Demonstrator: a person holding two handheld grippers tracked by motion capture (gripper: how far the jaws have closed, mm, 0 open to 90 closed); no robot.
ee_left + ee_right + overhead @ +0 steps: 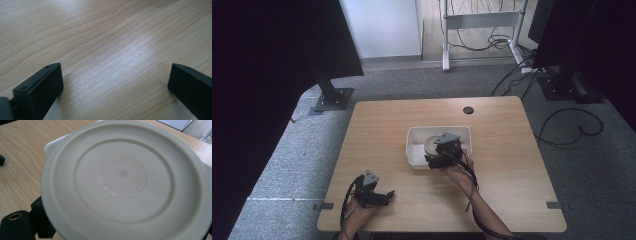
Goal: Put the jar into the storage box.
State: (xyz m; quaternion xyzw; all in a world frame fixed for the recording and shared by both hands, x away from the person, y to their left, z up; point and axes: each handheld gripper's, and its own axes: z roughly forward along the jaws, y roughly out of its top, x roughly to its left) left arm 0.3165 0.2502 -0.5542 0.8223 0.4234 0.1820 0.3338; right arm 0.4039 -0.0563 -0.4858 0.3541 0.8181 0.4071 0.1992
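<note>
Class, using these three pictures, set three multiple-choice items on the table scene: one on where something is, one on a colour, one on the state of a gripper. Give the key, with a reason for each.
1. Where is the white tub?
A. Near the middle of the table
B. On the floor
C. At the table's left edge

2. What colour is the round lid?
A. Red
B. Cream
C. Blue

3. How does the left gripper stand?
A. Shut on a cup
B. Open above bare wood
C. Inside the tub

Key:
1 A: the high view shows the tub near the tabletop's middle, under the right gripper.
2 B: the right gripper view shows a cream lid with a raised ring of letters.
3 B: the left gripper view shows the jaws wide apart with wood grain between them.
</note>
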